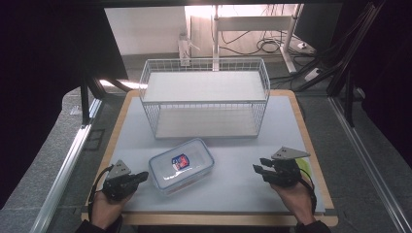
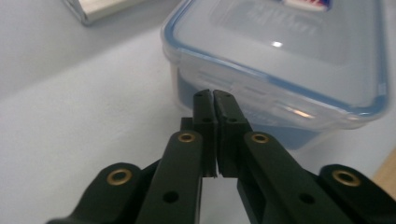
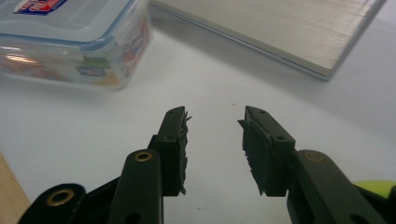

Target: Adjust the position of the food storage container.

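- Near the desk's front edge, closed, empty left tongs (image 2: 212, 93) almost touch the food container (image 1: 181, 165); pushing could slide it.
- Right tongs (image 3: 215, 116) gape empty.

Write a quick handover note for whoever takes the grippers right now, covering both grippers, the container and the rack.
Left gripper: jaws shut, empty, tips just short of the food container's side latch; contact unclear.
Right gripper: jaws open, empty, apart from the container, low over the table.
Container: lid on, lying on the table in front of the wire rack, between the two grippers.
Done: nothing gripped or lifted.
Left: probably grasp the container and move it, perhaps onto the rack's shelves, which are bare.
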Motion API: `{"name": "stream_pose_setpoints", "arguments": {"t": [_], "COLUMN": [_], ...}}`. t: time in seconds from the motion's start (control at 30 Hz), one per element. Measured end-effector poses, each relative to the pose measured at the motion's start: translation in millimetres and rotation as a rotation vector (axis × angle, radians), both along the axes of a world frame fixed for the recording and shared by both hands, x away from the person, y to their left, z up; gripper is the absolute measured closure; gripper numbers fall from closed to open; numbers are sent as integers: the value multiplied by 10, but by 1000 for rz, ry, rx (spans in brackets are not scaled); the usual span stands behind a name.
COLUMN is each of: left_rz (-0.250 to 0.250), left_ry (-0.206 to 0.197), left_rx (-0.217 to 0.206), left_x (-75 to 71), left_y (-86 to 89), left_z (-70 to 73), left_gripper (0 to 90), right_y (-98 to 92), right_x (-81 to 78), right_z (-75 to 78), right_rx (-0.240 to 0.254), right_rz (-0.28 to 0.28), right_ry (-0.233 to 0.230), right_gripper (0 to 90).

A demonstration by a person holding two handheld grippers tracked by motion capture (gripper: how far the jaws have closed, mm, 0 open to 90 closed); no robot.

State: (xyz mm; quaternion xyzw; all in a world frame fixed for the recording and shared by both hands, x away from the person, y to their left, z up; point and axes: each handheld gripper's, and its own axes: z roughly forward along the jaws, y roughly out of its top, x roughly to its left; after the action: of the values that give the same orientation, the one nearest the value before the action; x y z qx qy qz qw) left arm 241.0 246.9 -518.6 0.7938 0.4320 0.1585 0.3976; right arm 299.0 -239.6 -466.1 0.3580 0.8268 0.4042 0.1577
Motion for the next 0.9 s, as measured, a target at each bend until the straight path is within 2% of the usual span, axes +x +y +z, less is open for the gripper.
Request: {"name": "stream_pose_setpoints", "arguments": {"t": [0.1,0.17,0.2,0.3,0.43,0.5,0.57,0.8,0.9], "left_rz": [0,13,19,30,30,28,23,-4,-19], "left_ry": [14,29,35,44,55,57,55,56,53], "left_rx": [4,28,20,9,13,22,32,30,27], "left_x": [40,100,119,176,278,328,385,581,713], "left_y": [-20,-45,-36,-26,-76,-117,-159,-282,-369], "left_z": [-24,-52,-55,-64,-80,-86,-90,-88,-88], "left_gripper": [898,899,899,899,899,899,899,899,899], "right_y": [36,94,113,170,215,238,272,439,503], "right_x": [11,26,27,19,40,68,101,241,320], "right_z": [-10,-24,-25,-25,-27,-36,-50,-119,-153], "right_rx": [9,27,33,27,24,22,9,-12,-20], "right_rz": [19,37,37,29,17,21,14,26,27], "right_ry": [6,12,13,-12,-28,-16,0,51,67], "right_gripper": [592,583,559,475,454,490,569,772,841]}}
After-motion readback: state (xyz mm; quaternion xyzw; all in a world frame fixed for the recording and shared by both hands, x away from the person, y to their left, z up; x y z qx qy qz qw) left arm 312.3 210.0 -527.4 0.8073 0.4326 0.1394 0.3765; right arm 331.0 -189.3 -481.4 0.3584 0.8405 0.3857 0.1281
